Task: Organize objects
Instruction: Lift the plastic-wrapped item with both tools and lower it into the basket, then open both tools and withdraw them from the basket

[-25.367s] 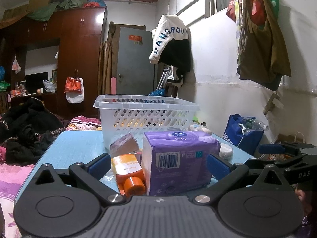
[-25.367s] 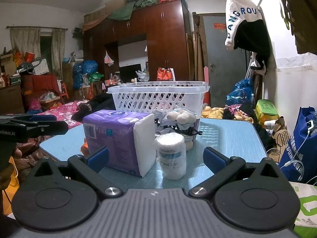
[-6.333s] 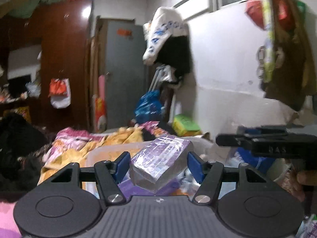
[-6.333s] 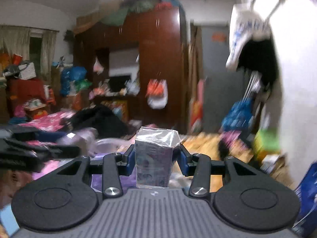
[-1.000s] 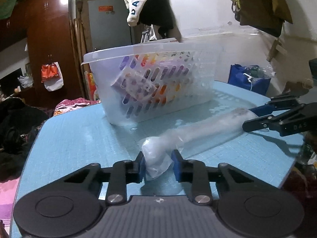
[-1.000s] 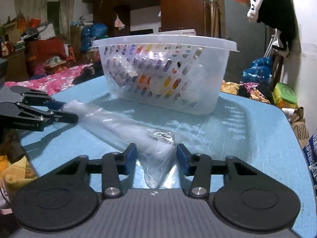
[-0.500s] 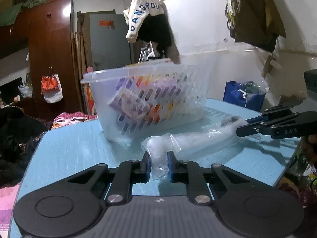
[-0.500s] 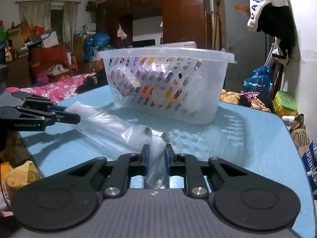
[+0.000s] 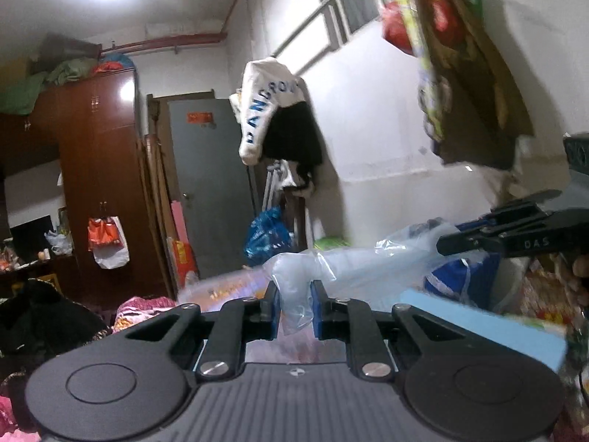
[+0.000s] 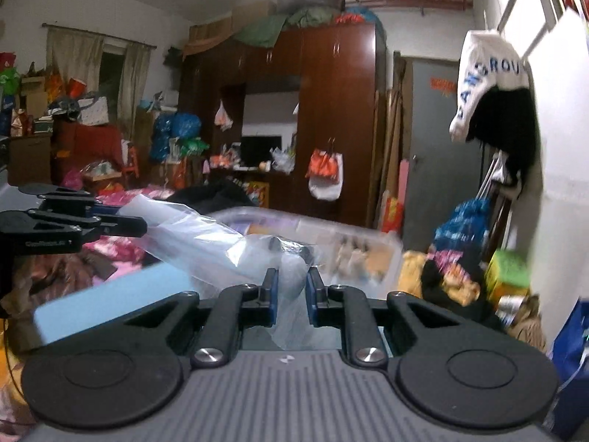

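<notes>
Left wrist view shows the clear plastic bag [image 9: 353, 265] lifted off the blue worktop [image 9: 489, 328], stretched as a long roll between the two tools. Its long axis runs left to right across the scene: one end is pinched in the narrow jaws of the left gripper [image 9: 295, 307], the other reaches to the right gripper [image 9: 475, 246], seen side-on at the right edge. From the right wrist view the same bag [image 10: 206, 246] runs from the right gripper [image 10: 291, 304], whose jaws are closed narrow on a crumpled end, out to the left gripper [image 10: 121, 226] at the far left. Neither hand is nearer; each holds its own end.

Just beyond the bag, low and far from both cameras, lies the white basket [image 10: 383, 254], its rim level with or slightly below the bag. By my judgement the coming move depends on that relation: the bag hangs above and on the near side of the basket, so it must travel forward and down, probably with the ends brought together.

Motion blur smears the basket, and I cannot read its contents clearly. Whether the bag holds anything is hard to tell. Most of the worktop is cut off beneath the tools.
</notes>
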Available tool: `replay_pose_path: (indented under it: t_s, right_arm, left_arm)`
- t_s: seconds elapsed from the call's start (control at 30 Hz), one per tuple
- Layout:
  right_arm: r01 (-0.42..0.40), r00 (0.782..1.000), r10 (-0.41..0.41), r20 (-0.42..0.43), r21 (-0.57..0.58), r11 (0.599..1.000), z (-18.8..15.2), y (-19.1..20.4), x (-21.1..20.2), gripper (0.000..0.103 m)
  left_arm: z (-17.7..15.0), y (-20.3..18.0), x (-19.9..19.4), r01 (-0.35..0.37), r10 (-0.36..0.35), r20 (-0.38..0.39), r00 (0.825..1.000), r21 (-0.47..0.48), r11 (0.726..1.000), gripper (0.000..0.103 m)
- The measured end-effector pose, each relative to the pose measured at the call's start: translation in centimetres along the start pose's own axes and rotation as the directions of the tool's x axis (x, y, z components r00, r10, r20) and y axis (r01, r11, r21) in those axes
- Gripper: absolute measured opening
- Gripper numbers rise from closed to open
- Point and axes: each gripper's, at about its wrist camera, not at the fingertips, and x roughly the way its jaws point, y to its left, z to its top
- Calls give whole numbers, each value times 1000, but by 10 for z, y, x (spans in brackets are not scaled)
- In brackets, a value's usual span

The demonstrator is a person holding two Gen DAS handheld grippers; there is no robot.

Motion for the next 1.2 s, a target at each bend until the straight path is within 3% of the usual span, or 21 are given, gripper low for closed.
replay_pose_path:
  t_s: [0.1,0.3,0.5,0.77,0.83,0.87,0.9,0.93,0.97,1.0,1.1,1.2]
  right_arm:
    - [8,1000,-8,0,2,1000,23,-12,22,17]
    - [4,998,-3,-60,20,1000,49,-41,82,17]
    - [0,989,8,-149,54,999,40,-63,132,17]
    - [22,982,-2,-189,99,995,31,-71,148,18]
    - [23,981,-1,-193,112,993,32,-76,150,18]
    - [27,980,-5,-197,110,994,33,-77,150,18]
    - [31,979,-9,-203,107,994,33,-79,151,21]
    - [40,977,-17,-210,106,994,32,-79,151,25]
    - [50,977,-26,-212,110,993,34,-82,151,40]
    - [59,978,-35,-206,111,992,34,-83,149,60]
    - [76,982,-58,-178,95,993,34,-84,137,89]
    - [115,986,-100,-131,118,986,36,-86,119,103]
  left_arm:
    - [21,13,32,-25,24,-27,999,-5,1000,20]
    - [32,45,96,-32,26,-101,995,-59,998,20]
    - [10,57,137,-53,35,-182,983,-95,994,20]
    - [0,64,153,-86,53,-199,979,-162,983,24]
    - [1,64,155,-89,55,-205,977,-160,983,28]
    - [0,62,155,-95,61,-209,976,-154,984,35]
    - [0,60,156,-107,76,-212,974,-137,985,49]
    - [0,59,155,-130,104,-210,972,-113,985,60]
    - [-1,57,152,-153,133,-199,971,-88,984,77]
    - [-1,56,148,-161,144,-187,972,-81,984,84]
    - [1,59,129,-184,168,-148,975,-103,978,84]
    - [3,61,106,-180,169,-87,982,-148,972,91]
